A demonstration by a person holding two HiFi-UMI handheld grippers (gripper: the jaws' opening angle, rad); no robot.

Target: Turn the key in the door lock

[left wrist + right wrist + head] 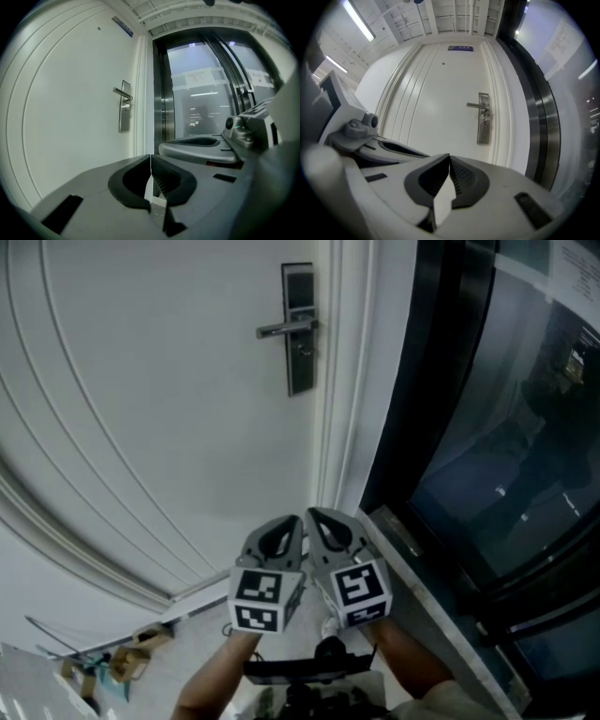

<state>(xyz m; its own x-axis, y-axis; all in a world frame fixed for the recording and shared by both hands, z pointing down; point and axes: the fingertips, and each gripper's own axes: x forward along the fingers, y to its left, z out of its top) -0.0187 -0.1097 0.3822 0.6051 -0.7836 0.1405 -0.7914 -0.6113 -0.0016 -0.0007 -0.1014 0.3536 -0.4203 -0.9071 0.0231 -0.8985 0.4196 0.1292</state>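
Nearest, behind the fingers, the person's forearms (pixel 217 673) lead into two marker cubes (pixel 262 600) set side by side. Ahead of the cubes, the left gripper (pixel 296 521) and the right gripper (pixel 314 515) lie close together with their tips almost meeting. The left gripper's fingers (pixel 161 174) are pressed together with nothing between them, and so are the right gripper's fingers (pixel 461 174). Down to the left of the fingers, small clutter (pixel 122 662) lies on the floor. Beyond the fingertips stands the white door (pixel 159 409), well apart from them. On it, above and ahead of the tips, is the lock plate (pixel 299 329) with its lever handle (pixel 284 329) pointing left. Something small shows at the keyhole (pixel 485 121) under the handle, too small to tell as a key. Right of the fingers runs a dark-framed glass wall (pixel 506 456).
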